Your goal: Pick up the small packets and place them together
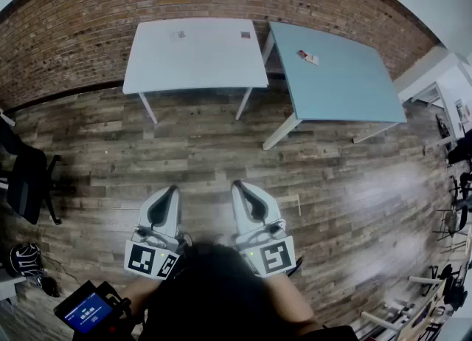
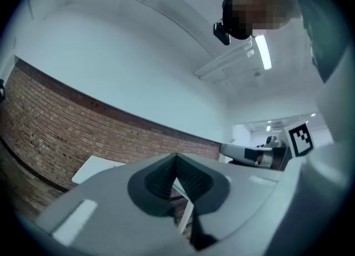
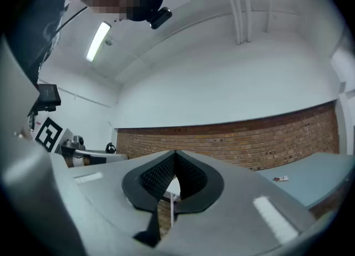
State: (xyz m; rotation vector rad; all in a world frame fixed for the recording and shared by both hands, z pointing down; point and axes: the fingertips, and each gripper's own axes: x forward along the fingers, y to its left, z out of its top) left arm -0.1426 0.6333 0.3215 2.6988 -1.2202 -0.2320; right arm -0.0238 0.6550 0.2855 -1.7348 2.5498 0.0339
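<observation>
Well apart from the left hand-held gripper (image 1: 172,187) and right hand-held gripper (image 1: 237,184), both pressed together empty: small packets (image 1: 307,56) on two counters (image 1: 346,85).

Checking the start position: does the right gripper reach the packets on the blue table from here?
Probably not yet: the right gripper, shut, is held back, with wooden floor between it and the packets on the blue table. Nothing stands in between.

There were two desks: one white desk (image 1: 195,59) and one blue-grey desk (image 1: 343,85). The small packets seemed to number four: a first packet (image 1: 178,35), second packet (image 1: 245,35), red packet (image 1: 302,54) and white packet (image 1: 313,60). Two tongs showed, left tongs (image 1: 172,192) and right tongs (image 1: 237,187). There was one office chair (image 1: 26,181).
</observation>
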